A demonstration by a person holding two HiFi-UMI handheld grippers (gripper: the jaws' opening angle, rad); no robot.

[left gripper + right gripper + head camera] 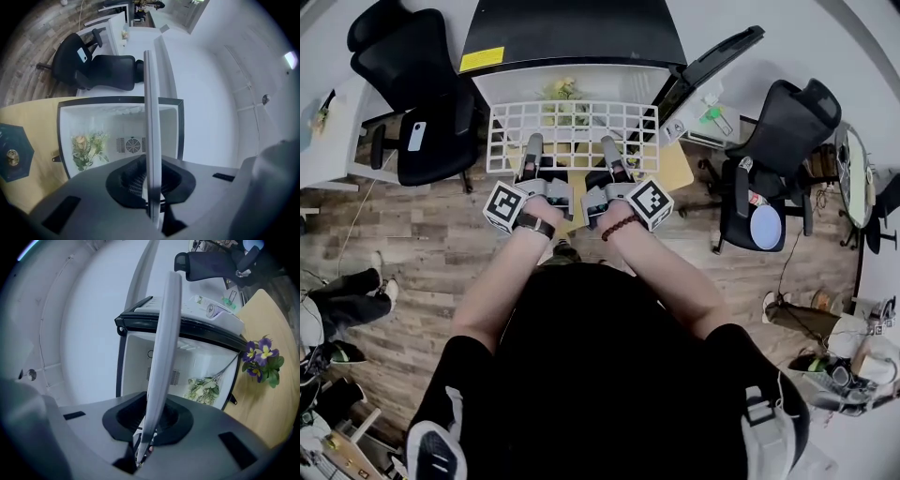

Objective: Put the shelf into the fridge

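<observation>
Holding shelf (pixel 572 136) with 2 grippers: left gripper (pixel 532 142) and right gripper (pixel 610 142) each clamped on its near edge, 1 per side, so grid sits level without twisting. Shelf hovers flat just in front of open fridge (pixel 511 82), not yet inside. Flowers (pixel 563 90) lie in cavity; you likely need to slide shelf in above them, edges lined up with side walls.

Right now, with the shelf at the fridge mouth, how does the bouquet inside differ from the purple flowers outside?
Colour: the bouquet in the fridge is pale cream and green; the purple flowers have yellow centres. Place: the bouquet lies inside the compartment; the purple flowers lie on the wooden table beside the opening. Both have green leaves.
</observation>
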